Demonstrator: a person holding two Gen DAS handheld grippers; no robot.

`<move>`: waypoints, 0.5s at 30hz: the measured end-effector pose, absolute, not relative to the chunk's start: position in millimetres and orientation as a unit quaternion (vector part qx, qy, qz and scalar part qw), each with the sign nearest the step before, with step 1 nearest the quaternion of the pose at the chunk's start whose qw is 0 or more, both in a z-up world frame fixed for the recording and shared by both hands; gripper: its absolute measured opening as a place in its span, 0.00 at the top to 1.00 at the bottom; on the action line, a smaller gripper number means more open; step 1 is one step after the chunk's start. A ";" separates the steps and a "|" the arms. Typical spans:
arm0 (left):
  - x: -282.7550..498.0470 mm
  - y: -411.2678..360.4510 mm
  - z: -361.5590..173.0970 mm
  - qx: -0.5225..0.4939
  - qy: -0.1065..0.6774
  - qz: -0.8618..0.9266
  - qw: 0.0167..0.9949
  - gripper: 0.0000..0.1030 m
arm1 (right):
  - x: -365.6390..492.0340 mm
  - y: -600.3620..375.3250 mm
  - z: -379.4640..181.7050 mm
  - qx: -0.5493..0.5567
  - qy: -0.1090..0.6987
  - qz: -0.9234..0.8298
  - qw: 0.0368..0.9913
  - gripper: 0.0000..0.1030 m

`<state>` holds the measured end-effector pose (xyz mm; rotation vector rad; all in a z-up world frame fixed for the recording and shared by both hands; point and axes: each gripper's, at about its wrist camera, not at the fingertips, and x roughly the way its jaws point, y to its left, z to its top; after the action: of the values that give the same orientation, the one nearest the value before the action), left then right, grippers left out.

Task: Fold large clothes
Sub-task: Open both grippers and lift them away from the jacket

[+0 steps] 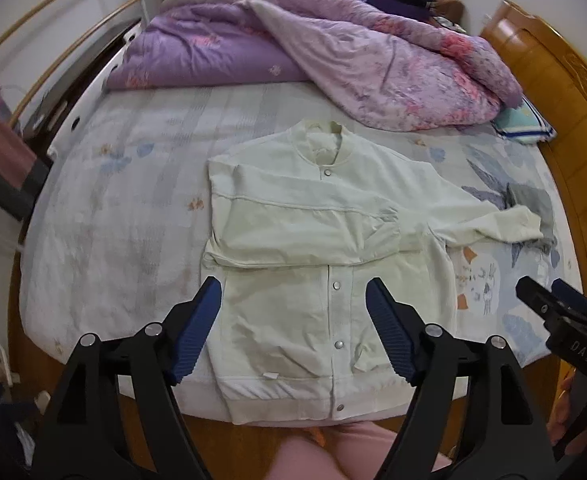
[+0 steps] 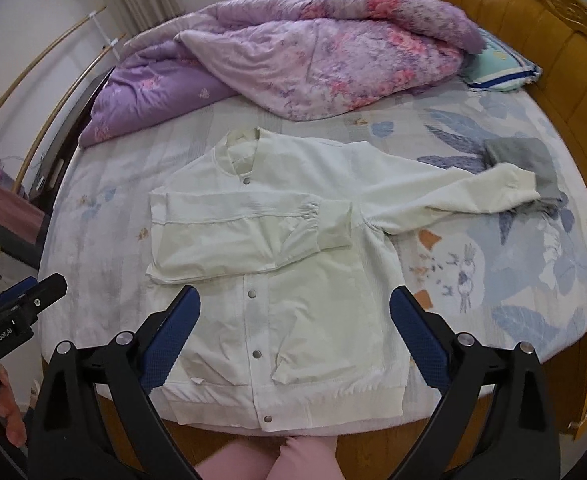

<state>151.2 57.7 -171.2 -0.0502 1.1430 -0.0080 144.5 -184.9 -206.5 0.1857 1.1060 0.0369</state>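
A pale white snap-button jacket [image 1: 301, 240] lies front up on the bed, collar away from me, hem at the near edge; it also shows in the right wrist view [image 2: 293, 264]. One sleeve [image 1: 313, 224] is folded across the chest. The other sleeve [image 2: 453, 192] stretches out to the right, its cuff on a grey cloth. My left gripper [image 1: 293, 320] is open and empty above the jacket's lower part. My right gripper [image 2: 293, 328] is open and empty above the hem area. Each gripper shows at the edge of the other's view.
A purple and pink floral quilt [image 1: 313, 52] is heaped at the far side of the bed. A grey cloth [image 2: 529, 164] and a teal pillow [image 2: 497, 68] lie at the right. A wooden headboard [image 2: 533, 24] runs along the right. The patterned sheet [image 1: 113, 220] is bare left of the jacket.
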 end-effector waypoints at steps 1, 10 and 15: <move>144.8 57.3 -169.7 -0.022 0.538 -0.008 0.843 0.27 | 138.7 -186.5 -204.5 0.092 0.523 0.013 0.847 0.11; 72.5 40.1 -161.5 -0.047 0.532 -0.057 0.844 0.25 | 69.5 -215.5 -174.0 0.130 0.508 -0.044 0.850 0.10; 36.0 16.1 -160.4 -0.026 0.538 -0.062 0.840 0.25 | 37.0 -232.7 -165.7 0.121 0.510 -0.076 0.848 0.10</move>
<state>36.0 16.1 -160.4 -0.0550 1.1365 -0.1307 37.0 -232.7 -165.7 0.2552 1.0755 -0.1594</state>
